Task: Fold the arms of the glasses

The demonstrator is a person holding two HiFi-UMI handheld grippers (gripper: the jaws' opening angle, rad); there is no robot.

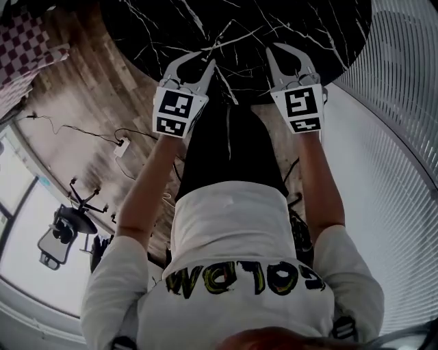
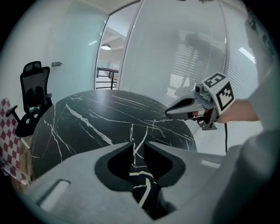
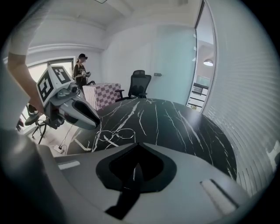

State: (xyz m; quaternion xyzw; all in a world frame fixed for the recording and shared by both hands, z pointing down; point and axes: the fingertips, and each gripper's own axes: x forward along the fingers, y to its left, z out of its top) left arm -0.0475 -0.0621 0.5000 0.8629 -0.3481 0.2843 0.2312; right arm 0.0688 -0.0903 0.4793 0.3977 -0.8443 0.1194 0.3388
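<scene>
Thin wire-framed glasses (image 3: 116, 134) lie on the black marble table (image 3: 175, 127) with their arms spread. They show only in the right gripper view, just beyond my jaws and under the left gripper (image 3: 94, 124). In the head view both grippers hover over the near edge of the table (image 1: 308, 20), side by side and apart. My left gripper (image 1: 205, 60) holds nothing, and its jaws stand a narrow slit apart in its own view (image 2: 138, 146). My right gripper (image 1: 274, 49) is shut and empty, tips meeting (image 3: 139, 146). It also shows at the right of the left gripper view (image 2: 168, 113).
A black office chair (image 3: 139, 83) and a checkered box (image 3: 100, 96) stand past the table's far side. A person (image 3: 81, 70) stands behind them. Glass walls with blinds (image 1: 397, 137) run along the right. A power strip with cables (image 1: 122, 147) lies on the wooden floor.
</scene>
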